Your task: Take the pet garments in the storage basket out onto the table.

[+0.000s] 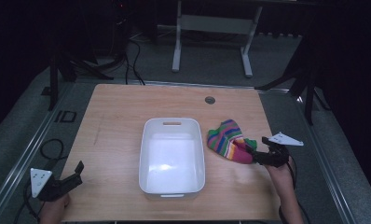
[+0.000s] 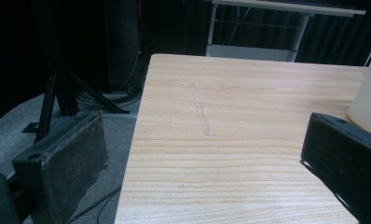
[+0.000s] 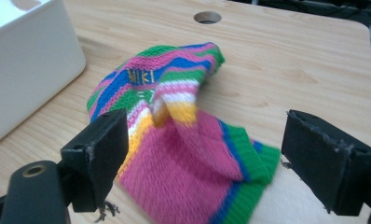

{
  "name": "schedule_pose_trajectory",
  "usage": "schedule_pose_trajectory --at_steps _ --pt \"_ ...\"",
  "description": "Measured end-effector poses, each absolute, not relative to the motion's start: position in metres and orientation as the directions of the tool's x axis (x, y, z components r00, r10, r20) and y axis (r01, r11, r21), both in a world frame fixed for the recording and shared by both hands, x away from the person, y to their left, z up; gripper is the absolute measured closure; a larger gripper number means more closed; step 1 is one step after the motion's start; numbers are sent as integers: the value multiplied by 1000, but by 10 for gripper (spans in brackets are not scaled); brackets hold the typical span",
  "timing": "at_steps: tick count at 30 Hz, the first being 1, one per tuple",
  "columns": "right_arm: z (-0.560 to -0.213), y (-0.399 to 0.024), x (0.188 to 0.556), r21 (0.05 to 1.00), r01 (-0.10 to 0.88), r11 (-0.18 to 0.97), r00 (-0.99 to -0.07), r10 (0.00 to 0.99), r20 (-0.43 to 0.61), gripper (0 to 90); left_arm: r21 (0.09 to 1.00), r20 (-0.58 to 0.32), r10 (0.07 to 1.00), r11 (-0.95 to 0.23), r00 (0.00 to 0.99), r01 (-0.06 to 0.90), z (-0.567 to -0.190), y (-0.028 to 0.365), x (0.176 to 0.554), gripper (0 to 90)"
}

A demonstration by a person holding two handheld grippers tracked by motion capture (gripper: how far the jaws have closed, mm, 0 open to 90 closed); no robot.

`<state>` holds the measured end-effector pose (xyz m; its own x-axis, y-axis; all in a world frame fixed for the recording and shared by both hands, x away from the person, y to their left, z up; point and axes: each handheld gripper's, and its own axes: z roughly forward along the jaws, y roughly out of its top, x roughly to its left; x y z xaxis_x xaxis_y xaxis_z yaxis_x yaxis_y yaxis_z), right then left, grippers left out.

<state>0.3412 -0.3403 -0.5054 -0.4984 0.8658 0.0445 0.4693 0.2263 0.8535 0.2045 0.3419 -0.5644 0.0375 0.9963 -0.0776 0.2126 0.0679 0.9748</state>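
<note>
On the table (image 1: 113, 121) — one white bin (image 1: 172, 156), one striped sock (image 1: 228, 140); both hand-held grippers — left (image 1: 76, 170), right (image 1: 254, 151) — released.

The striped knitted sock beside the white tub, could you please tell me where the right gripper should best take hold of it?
Probably at the pink-and-green cuff end of the striped knitted sock, coming from the person's side. That end lies between the open jaws of the right gripper, and the fabric bunches up there, which gives a fold to pinch.
</note>
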Motion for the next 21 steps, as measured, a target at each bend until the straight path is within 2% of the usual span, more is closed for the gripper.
schedule_pose_trajectory --at_steps 10,21 --pt "-529 -368 319 853 479 209 -428 903 19 138 975 -77 996 67 37 213 -564 342 205 9" --pt "-546 -392 296 880 461 116 -285 958 23 139 974 -74 997 64 36 215 -564 342 205 9"
